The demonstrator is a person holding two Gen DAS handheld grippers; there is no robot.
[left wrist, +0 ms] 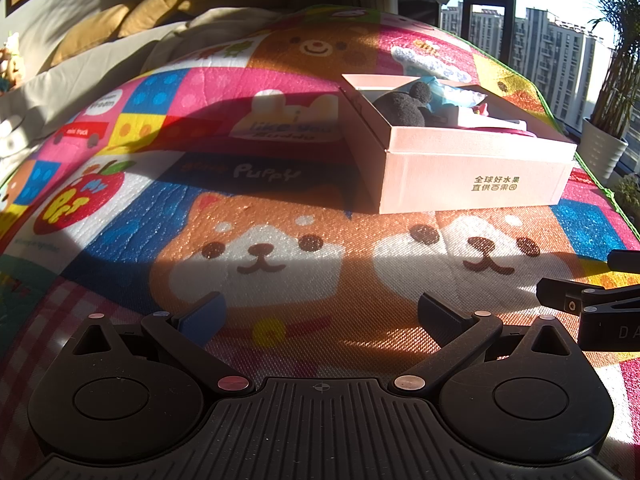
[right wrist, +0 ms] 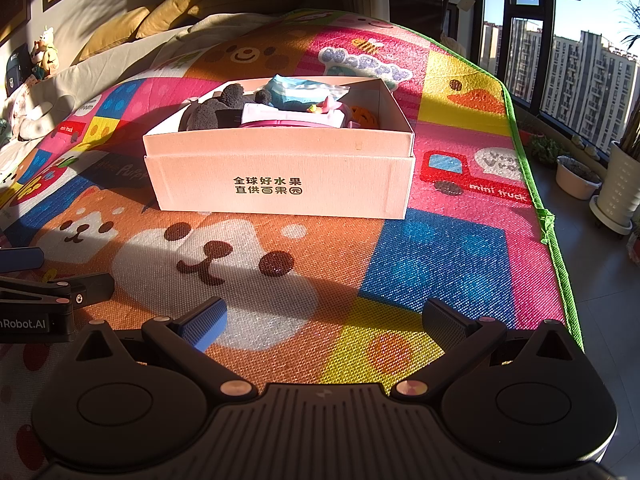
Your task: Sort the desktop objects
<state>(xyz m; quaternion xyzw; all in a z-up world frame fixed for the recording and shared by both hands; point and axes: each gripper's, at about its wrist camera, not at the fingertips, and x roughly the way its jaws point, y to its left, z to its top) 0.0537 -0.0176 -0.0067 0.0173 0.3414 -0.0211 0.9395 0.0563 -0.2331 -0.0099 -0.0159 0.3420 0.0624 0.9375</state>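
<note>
A pink cardboard box with printed characters stands on the colourful cartoon mat; the left wrist view shows the same box at upper right. Inside lie a dark plush toy, a blue packet, a pink item and an orange ball. My right gripper is open and empty, low over the mat in front of the box. My left gripper is also open and empty, left of the box. Each gripper's fingers show at the other view's edge.
Beige bedding and yellow cushions lie behind the mat at the left. The mat's green edge drops to a tiled floor at the right, where white plant pots stand by large windows.
</note>
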